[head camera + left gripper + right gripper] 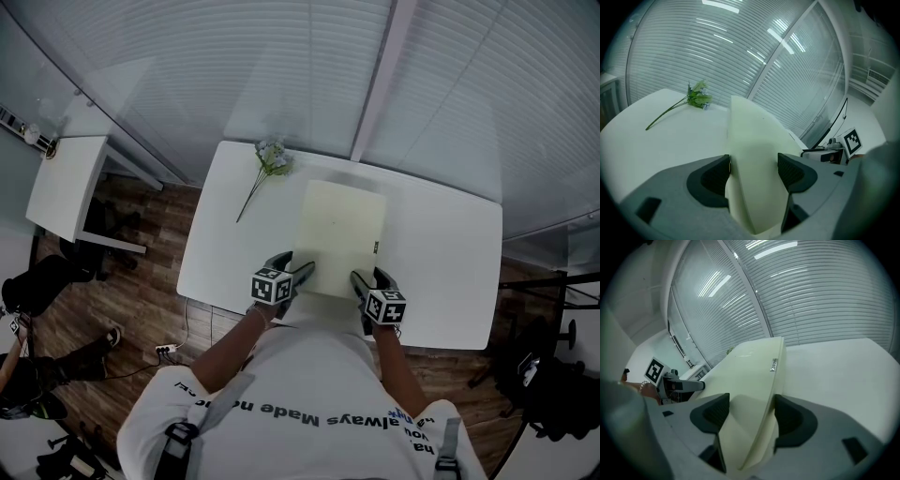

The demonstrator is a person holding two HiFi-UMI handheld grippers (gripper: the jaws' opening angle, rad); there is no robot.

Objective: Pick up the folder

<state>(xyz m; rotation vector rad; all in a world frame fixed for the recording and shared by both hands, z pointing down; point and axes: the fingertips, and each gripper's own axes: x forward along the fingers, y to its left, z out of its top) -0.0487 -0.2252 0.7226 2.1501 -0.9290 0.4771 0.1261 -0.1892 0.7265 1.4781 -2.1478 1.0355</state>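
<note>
Pale-yellow rectangular folder (339, 234) is centre frame over the white tabletop (441, 272), its near edge clamped in the fingers of both the left gripper (293, 265) and the right gripper (370, 276). Held only at that edge, it looks likely to sag, splay open or slip if one side rises faster.

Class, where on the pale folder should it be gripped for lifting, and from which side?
Take the folder by its near edge, close to both corners, from the person's side. It is thin and broad, so left gripper and right gripper together should keep it level.
</note>
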